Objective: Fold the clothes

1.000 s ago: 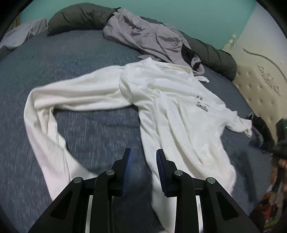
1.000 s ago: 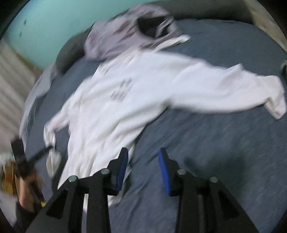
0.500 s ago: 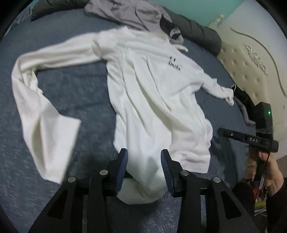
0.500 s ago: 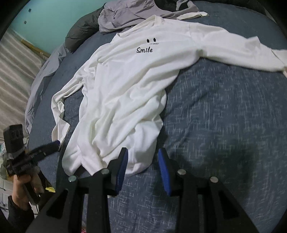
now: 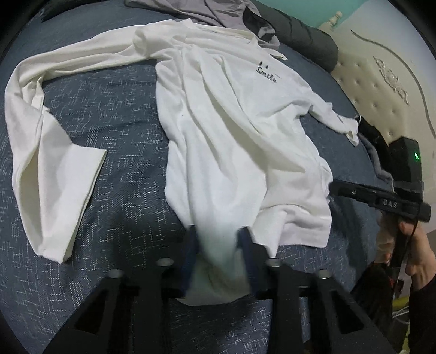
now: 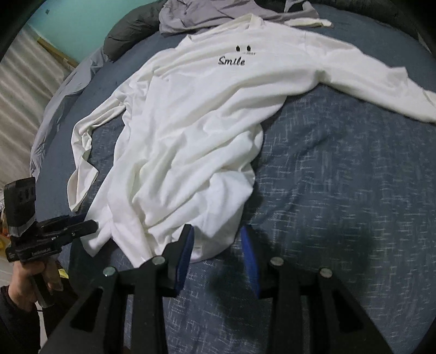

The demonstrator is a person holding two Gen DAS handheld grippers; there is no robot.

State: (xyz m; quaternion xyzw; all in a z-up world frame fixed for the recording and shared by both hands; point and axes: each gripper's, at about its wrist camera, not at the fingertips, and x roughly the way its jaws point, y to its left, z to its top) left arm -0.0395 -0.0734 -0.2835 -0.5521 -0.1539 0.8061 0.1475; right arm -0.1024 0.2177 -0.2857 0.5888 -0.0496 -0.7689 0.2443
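I see one white long-sleeved "Smile" shirt (image 5: pixel 231 130) spread on the blue woven bedspread (image 5: pixel 122 114), one grey garment (image 6: pixel 207 13) at the far edge. My left gripper (image 5: pixel 218 245) is wide open, straddling the hem; right gripper (image 6: pixel 218 245) is wide open over the hem's corner, gripping nothing.

Dimly lit indoors, with dark vignetted corners, strong fisheye bending at edges, and motion-blurred fingers along the bottom.
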